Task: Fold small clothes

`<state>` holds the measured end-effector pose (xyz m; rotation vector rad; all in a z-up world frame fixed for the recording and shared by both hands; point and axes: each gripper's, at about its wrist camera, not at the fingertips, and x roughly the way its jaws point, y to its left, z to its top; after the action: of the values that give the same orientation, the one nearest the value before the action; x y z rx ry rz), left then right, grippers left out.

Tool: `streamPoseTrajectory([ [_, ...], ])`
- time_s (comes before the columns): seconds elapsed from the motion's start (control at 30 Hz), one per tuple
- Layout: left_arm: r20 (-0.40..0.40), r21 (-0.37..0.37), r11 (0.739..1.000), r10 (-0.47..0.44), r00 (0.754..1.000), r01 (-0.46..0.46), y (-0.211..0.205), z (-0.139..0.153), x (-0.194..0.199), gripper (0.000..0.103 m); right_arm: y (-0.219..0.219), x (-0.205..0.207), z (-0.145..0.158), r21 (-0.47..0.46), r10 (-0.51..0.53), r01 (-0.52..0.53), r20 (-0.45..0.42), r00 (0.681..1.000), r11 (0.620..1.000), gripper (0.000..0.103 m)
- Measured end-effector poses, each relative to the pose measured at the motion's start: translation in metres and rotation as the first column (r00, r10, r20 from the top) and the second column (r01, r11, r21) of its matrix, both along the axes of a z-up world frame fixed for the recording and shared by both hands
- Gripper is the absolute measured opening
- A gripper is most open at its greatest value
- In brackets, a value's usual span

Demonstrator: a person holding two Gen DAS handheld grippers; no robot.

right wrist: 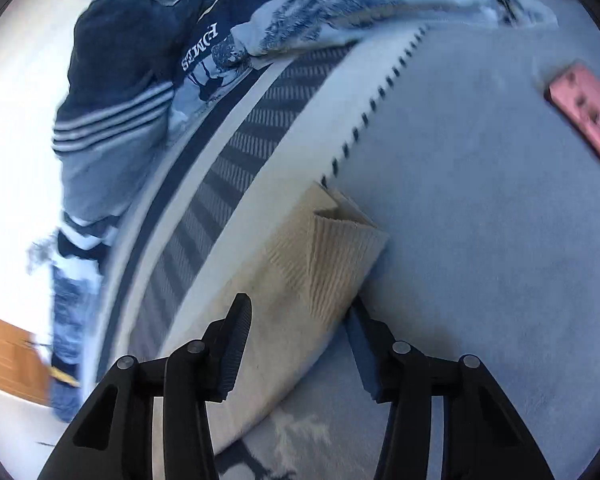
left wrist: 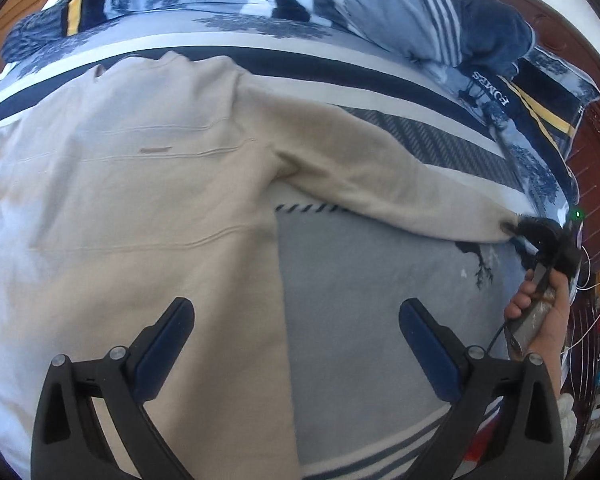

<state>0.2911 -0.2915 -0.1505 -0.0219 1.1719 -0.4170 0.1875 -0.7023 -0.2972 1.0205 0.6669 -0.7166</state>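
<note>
Right tongs (right wrist: pixel 296 332) straddle our beige sweater's (left wrist: pixel 140 200) cuff (right wrist: pixel 336 256), unclenched, left tongs (left wrist: pixel 296 344) spread above; we should pinch the ribbing squarely before folding.

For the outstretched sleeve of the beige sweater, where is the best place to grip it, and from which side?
Grip the ribbed cuff, at the free end of the sleeve of the beige sweater. It lies flat on the bed cover, stretched away from the body. Come in low along the cover from beyond the cuff end, where the right gripper already straddles it, open.
</note>
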Motion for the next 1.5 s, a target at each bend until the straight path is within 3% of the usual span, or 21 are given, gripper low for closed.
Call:
streamPoseTrajectory([
  [0.03,0.013,0.005,1.0,0.007,1.0,-0.007,0.008,0.006,-0.003,0.102,0.004,0.007,0.004,-0.041,0.003,-0.005,-0.044,0.999,0.999,0.005],
  [0.13,0.032,-0.014,0.999,0.042,0.999,-0.042,0.032,0.021,-0.009,0.102,0.02,0.014,0.027,-0.094,0.002,-0.007,-0.053,0.999,0.996,0.004],
  [0.23,0.035,-0.049,0.994,0.104,0.994,-0.102,0.062,0.036,-0.014,0.102,0.057,0.021,0.09,-0.273,0.101,-0.094,0.011,0.995,0.958,0.004],
  [0.3,0.032,-0.08,0.987,0.141,0.989,-0.138,0.085,0.044,-0.018,0.102,0.099,0.025,0.132,-0.364,0.22,-0.176,0.083,0.972,0.915,0.004],
  [0.37,0.036,-0.1,0.98,0.175,0.984,-0.17,0.105,0.053,-0.022,0.102,0.153,0.036,0.166,-0.452,0.364,-0.282,0.105,0.925,0.846,0.004],
  [0.47,0.05,-0.111,0.967,0.234,0.971,-0.228,0.147,0.065,-0.031,0.102,0.241,0.045,0.197,-0.558,0.572,-0.427,0.107,0.813,0.712,0.004],
  [0.53,0.055,-0.112,0.959,0.268,0.962,-0.261,0.178,0.069,-0.035,0.102,0.304,0.049,0.209,-0.607,0.694,-0.518,0.08,0.715,0.603,0.004],
  [0.67,0.051,-0.128,0.927,0.361,0.931,-0.352,0.249,0.07,-0.039,0.102,0.415,0.057,0.203,-0.638,0.867,-0.662,0.017,0.498,0.393,0.004],
  [0.73,0.041,-0.138,0.902,0.419,0.907,-0.41,0.288,0.065,-0.044,0.102,0.455,0.061,0.193,-0.632,0.917,-0.71,0.002,0.399,0.31,0.004],
  [0.8,0.025,-0.143,0.878,0.465,0.885,-0.457,0.318,0.057,-0.048,0.102,0.496,0.062,0.178,-0.614,0.958,-0.761,-0.022,0.285,0.212,0.004],
  [0.97,-0.057,-0.169,0.823,0.541,0.839,-0.542,0.374,0.021,-0.055,0.102,0.584,0.06,0.114,-0.509,0.989,-0.86,-0.136,0.052,-0.025,0.004],
  [1.03,-0.069,-0.166,0.826,0.535,0.842,-0.538,0.379,0.009,-0.055,0.102,0.6,0.069,0.074,-0.404,0.983,-0.912,-0.183,0.002,-0.073,0.01],
  [1.1,-0.07,-0.157,0.844,0.508,0.858,-0.513,0.375,0.0,-0.053,0.102,0.612,0.076,0.042,-0.285,0.975,-0.949,-0.206,-0.078,-0.136,0.029],
  [1.13,-0.066,-0.154,0.857,0.487,0.871,-0.491,0.371,-0.003,-0.052,0.102,0.612,0.076,0.034,-0.259,0.97,-0.953,-0.221,-0.097,-0.154,0.032],
  [1.17,-0.055,-0.154,0.873,0.461,0.886,-0.463,0.366,-0.005,-0.052,0.102,0.605,0.078,0.032,-0.261,0.97,-0.953,-0.224,-0.096,-0.155,0.033],
  [1.23,-0.033,-0.141,0.899,0.414,0.91,-0.414,0.356,-0.009,-0.052,0.102,0.578,0.083,0.038,-0.257,0.985,-0.962,-0.165,-0.055,-0.097,0.061],
  [1.27,-0.018,-0.129,0.913,0.388,0.922,-0.387,0.347,-0.011,-0.051,0.102,0.56,0.083,0.042,-0.245,0.994,-0.968,-0.108,-0.026,-0.052,0.065],
  [1.33,0.006,-0.087,0.939,0.334,0.943,-0.332,0.328,-0.015,-0.048,0.102,0.519,0.096,0.048,-0.217,0.998,-0.974,0.003,0.066,0.065,0.065],
  [1.37,0.02,-0.053,0.953,0.3,0.954,-0.298,0.316,-0.018,-0.045,0.102,0.504,0.099,0.05,-0.209,0.993,-0.97,0.014,0.121,0.121,0.065],
  [1.43,0.05,-0.001,0.977,0.214,0.975,-0.215,0.29,-0.026,-0.038,0.097,0.459,0.116,0.049,-0.174,0.957,-0.941,0.037,0.287,0.289,0.065],
  [1.5,0.047,0.037,0.987,0.155,0.987,-0.157,0.271,-0.036,-0.029,0.066,0.413,0.134,0.04,-0.094,0.892,-0.888,0.074,0.445,0.451,0.065],
])
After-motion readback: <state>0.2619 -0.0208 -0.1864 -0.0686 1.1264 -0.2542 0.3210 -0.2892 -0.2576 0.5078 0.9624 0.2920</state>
